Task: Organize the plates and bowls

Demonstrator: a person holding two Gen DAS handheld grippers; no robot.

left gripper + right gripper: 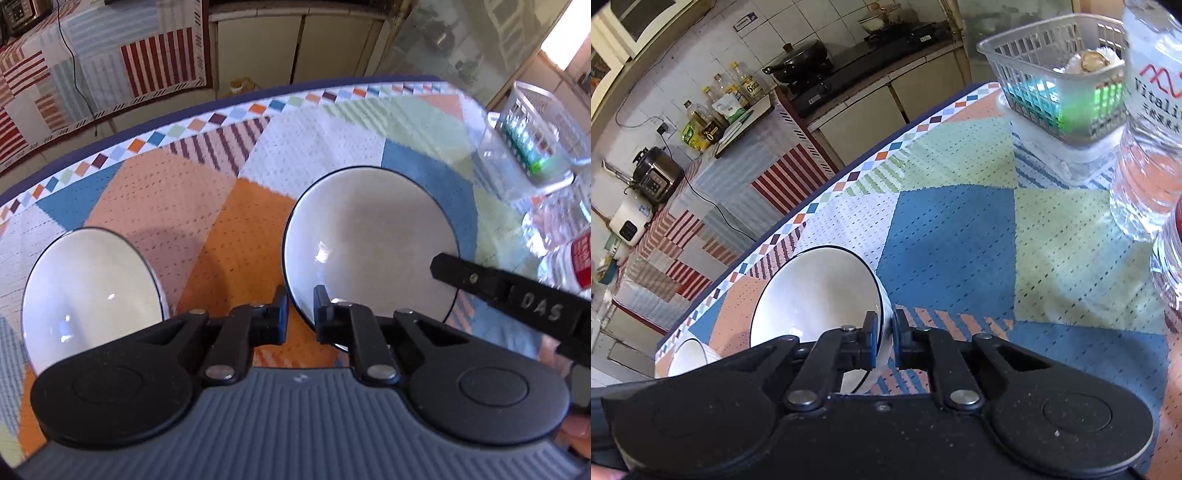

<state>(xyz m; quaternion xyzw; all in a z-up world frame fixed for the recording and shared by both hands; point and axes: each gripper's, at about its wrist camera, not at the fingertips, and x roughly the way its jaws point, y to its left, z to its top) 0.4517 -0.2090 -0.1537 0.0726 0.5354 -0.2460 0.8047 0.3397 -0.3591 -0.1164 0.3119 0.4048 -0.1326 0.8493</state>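
Note:
Two white bowls with dark rims sit on the patchwork tablecloth [221,206]. In the left wrist view, my left gripper [301,317] is shut on the near rim of the right-hand bowl [369,243]. The other bowl [92,295] stands free to the left. One black finger [480,282] of my right gripper reaches over the held bowl's right rim. The right wrist view shows my right gripper [884,339] shut on the rim of that same bowl [812,302], one pad inside and one outside. The second bowl [689,354] peeks out at lower left.
A clear plastic basket [1060,74] sits on a lidded container at the far right of the table. Water bottles [1152,110] stand next to it, one with a red label [580,262]. The table's far edge [849,173] borders a kitchen counter with stove and appliances.

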